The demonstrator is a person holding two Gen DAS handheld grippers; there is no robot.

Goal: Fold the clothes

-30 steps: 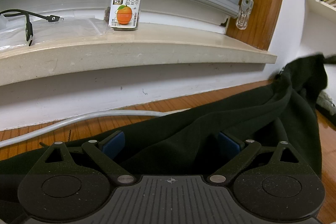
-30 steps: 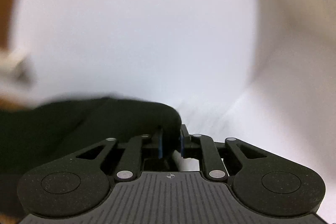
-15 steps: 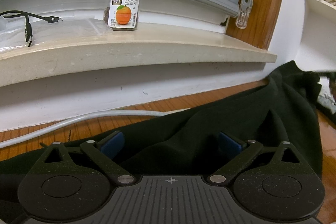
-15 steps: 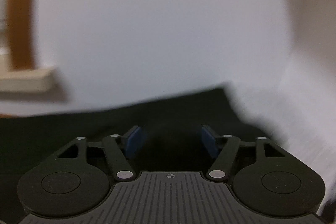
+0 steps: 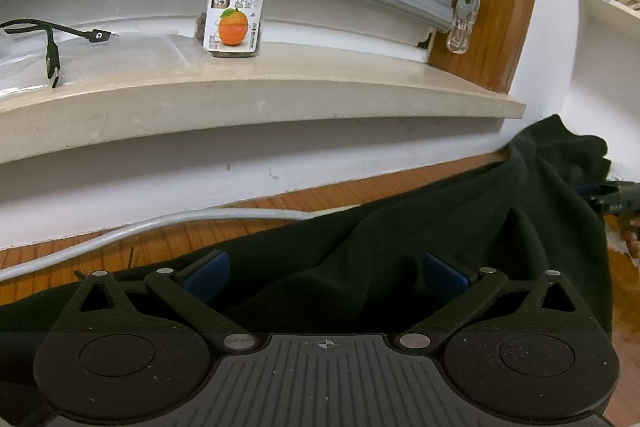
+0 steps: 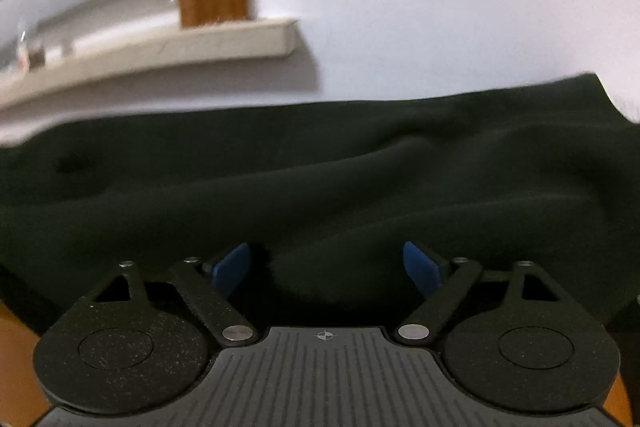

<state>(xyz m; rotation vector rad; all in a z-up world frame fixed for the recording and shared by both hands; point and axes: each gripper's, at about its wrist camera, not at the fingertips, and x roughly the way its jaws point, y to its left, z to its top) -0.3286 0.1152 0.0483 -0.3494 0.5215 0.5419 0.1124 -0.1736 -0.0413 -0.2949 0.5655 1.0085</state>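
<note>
A wooden bench (image 5: 256, 227) carries the black garment (image 5: 440, 247), spread across its near side, and a grey cable (image 5: 160, 223) along the far edge.

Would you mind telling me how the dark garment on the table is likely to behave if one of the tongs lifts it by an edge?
The dark garment lies in soft ripples, so it is probably floppy and would droop rather than hold shape. It looks thin, so likely light. Its far end is bunched against the wall, so lifted folds may slump and need smoothing.
</note>
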